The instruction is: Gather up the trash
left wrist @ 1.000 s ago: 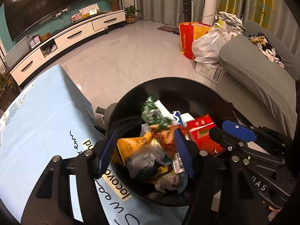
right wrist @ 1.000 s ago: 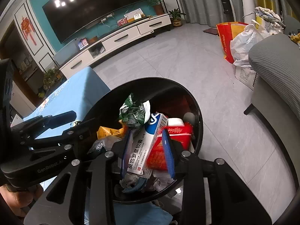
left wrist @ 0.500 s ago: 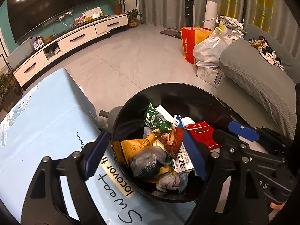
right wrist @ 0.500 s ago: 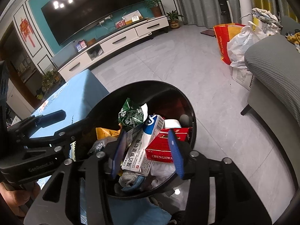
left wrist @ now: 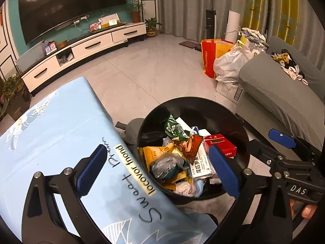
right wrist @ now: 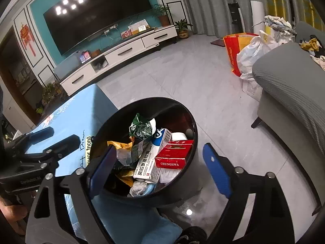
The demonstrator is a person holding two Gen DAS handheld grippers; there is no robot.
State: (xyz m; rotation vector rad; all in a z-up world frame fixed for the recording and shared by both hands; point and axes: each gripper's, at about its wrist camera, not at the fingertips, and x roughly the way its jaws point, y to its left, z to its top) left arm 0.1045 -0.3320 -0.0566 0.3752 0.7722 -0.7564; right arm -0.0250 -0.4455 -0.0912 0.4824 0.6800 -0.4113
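A round black trash bin (left wrist: 233, 120) (right wrist: 183, 177) stands on the floor beside a table, filled with trash: a red cigarette carton (left wrist: 220, 142) (right wrist: 172, 155), a white medicine box (right wrist: 150, 160) (left wrist: 200, 162), a green wrapper (left wrist: 173, 127) (right wrist: 142, 127), an orange packet (left wrist: 154, 152) and crumpled plastic (left wrist: 166, 163). My left gripper (left wrist: 156, 169) is open and empty above the bin's near left rim. My right gripper (right wrist: 160, 165) is open and empty above the bin; it also shows in the left wrist view (left wrist: 281, 137).
A table with a light blue printed cloth (left wrist: 50, 134) (right wrist: 81, 111) touches the bin's left side. A grey sofa (left wrist: 284, 95) (right wrist: 294, 85) stands to the right, with bags (left wrist: 225, 63) beyond it. A TV cabinet (left wrist: 81, 52) lines the far wall across grey tile floor.
Both grippers have opened wide and risen away from the bin. The white medicine box, held by the right gripper a second ago, now lies in the bin with the other trash.
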